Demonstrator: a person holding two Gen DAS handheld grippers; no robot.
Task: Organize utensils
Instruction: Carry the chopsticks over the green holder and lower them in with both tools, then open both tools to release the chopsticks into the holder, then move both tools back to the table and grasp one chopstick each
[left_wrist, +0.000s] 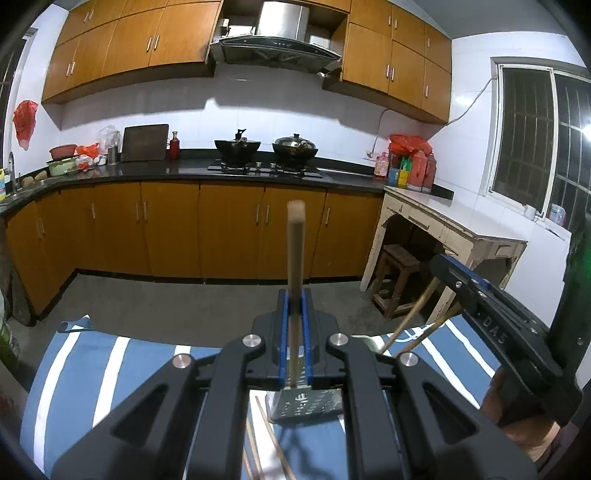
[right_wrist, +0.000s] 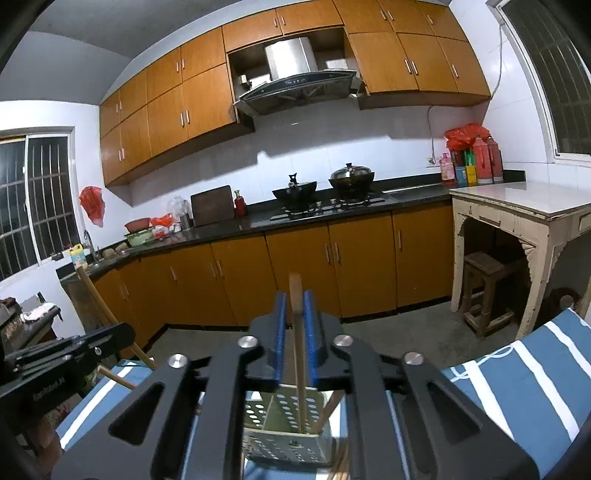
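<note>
My left gripper (left_wrist: 294, 306) is shut on an upright wooden chopstick (left_wrist: 295, 258) whose lower end points down at a perforated metal utensil holder (left_wrist: 306, 404) on the blue striped cloth (left_wrist: 92, 369). My right gripper (right_wrist: 294, 314) is shut on another wooden chopstick (right_wrist: 297, 332) whose lower end reaches into the holder (right_wrist: 284, 432). Other chopsticks lean in that holder (right_wrist: 328, 410). The right gripper also shows in the left wrist view (left_wrist: 491, 306), with two chopsticks (left_wrist: 417, 317) below it. Loose chopsticks (left_wrist: 266, 435) lie on the cloth by the holder.
A cream table (right_wrist: 524, 218) with a wooden stool (right_wrist: 487, 291) under it stands at the right. Orange cabinets (left_wrist: 221, 229) under a dark counter with two woks (left_wrist: 266, 147) run along the far wall. Grey floor (left_wrist: 184, 299) lies between.
</note>
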